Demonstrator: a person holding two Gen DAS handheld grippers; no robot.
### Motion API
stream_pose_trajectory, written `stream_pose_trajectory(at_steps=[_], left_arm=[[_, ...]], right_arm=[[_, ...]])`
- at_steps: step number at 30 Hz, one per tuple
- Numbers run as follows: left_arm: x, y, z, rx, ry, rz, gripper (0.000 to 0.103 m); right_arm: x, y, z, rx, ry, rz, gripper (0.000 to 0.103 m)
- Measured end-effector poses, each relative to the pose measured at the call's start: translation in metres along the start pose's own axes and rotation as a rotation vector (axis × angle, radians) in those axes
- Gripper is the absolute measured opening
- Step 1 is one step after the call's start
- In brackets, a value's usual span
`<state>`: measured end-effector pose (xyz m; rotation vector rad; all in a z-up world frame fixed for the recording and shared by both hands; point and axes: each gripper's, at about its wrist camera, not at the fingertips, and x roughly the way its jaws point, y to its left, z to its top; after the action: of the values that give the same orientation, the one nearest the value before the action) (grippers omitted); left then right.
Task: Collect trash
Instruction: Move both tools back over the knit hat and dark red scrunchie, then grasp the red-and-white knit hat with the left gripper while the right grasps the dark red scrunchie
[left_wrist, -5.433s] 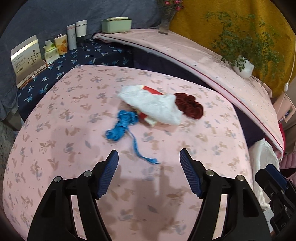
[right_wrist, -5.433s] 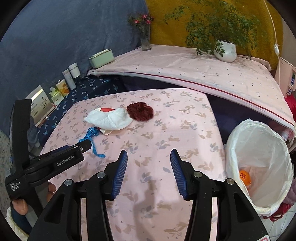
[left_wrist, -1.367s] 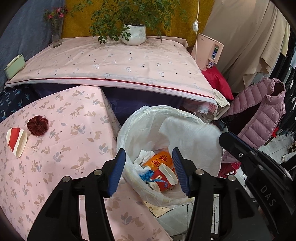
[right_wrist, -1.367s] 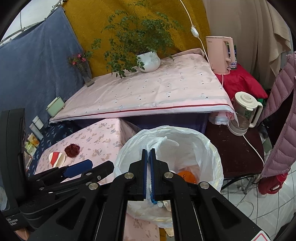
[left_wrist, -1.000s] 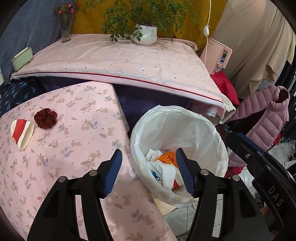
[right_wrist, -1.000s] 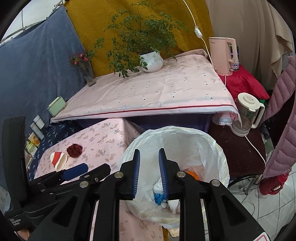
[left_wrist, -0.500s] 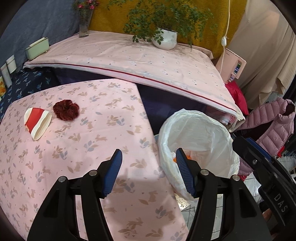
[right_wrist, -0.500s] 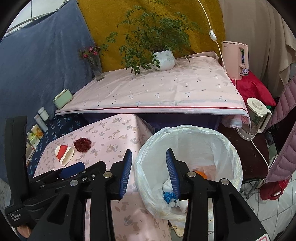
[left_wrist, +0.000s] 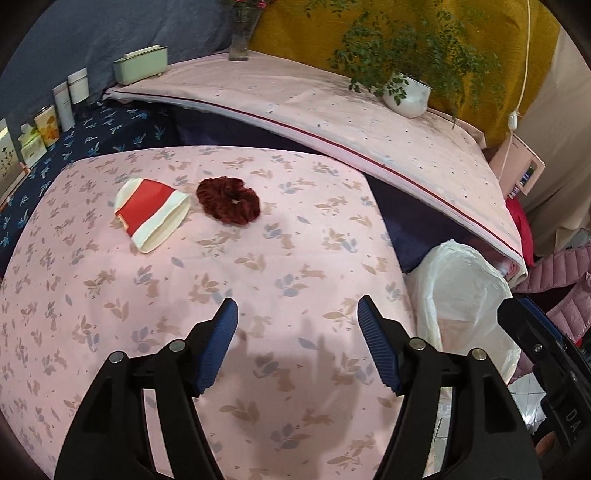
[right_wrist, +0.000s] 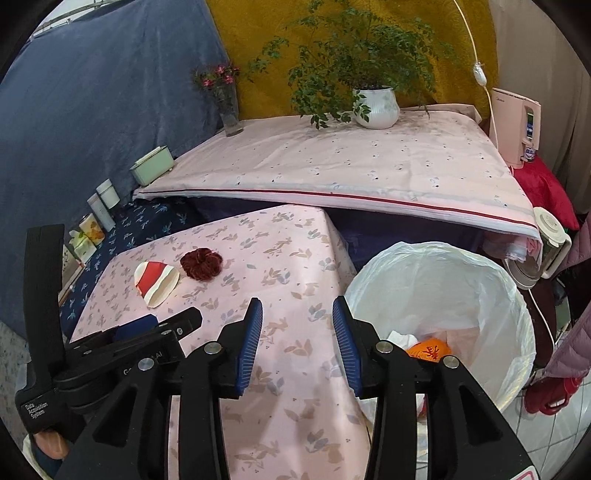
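I'm sitting between pickups rn: both hand-held grippers are empty, so I'm judging the step in hand as lining up the next piece of trash. Left hand-held gripper (left_wrist: 297, 325) is hovering over the near part of the bench (left_wrist: 258, 258) w/ jaws spread wide, nothing between them. Right hand-held gripper (right_wrist: 297, 325) is also released, jaws apart, hanging over the bench edge next to the trash bag (right_wrist: 509, 314), which is standing just beside the bench's right corner. Inside the bag I'm seeing an orange wrapper (right_wrist: 428, 349) and some white crumpled stuff; the rest is hidden behind the gripper. Left on the bench: a flattened red-and-white paper cup (left_wrist: 149, 212) lying on its side toward the far left, and a dark red scrunchie (left_wrist: 229, 201) just beside it on the right, close, but I can't tell if they're touching. The cup is prob. the trash; the scrunchie I'm less sure counts. Next move, imo: I'm taking the left gripper fwd and left to the cup, dropping low, and pinching across its flat body or rim w/o snagging the scrunchie or bunching the cloth. It's thin and flat on fabric, so the fingers (left_wrist: 218, 343) need to come in nearly flush, else they're just sliding over it. Then carrying over to the bag.
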<state>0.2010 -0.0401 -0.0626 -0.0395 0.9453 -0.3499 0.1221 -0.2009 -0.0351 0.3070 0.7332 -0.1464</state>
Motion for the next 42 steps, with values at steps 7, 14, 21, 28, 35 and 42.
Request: stream_pose_trajectory(at_steps=[7,14,21,28,35,42], left_arm=[[0.01,0.057,0.003,-0.075,0.006,0.089,0.066],[0.036,0.1,0.008,-0.083,-0.014,0.212,0.066],[0.072,0.123,0.014,-0.063,-0.061,0.306,0.066],[0.103,0.14,0.022,-0.104,-0.051,0.341,0.061],[0.104,0.154,0.031,-0.147,-0.077,0.301,0.028],[0.101,0.163,0.036,-0.175,-0.094,0.252,0.015]], right_arm=[[0.023,0.033,0.002,-0.035,0.031,0.04,0.039],[0.057,0.058,0.006,-0.052,0.073,0.073,0.039],[0.106,0.078,0.012,-0.066,0.113,0.094,0.039],[0.157,0.097,0.018,-0.095,0.153,0.112,0.039],[0.205,0.113,0.027,-0.107,0.191,0.134,0.039],[0.242,0.125,0.043,-0.092,0.199,0.131,0.039]])
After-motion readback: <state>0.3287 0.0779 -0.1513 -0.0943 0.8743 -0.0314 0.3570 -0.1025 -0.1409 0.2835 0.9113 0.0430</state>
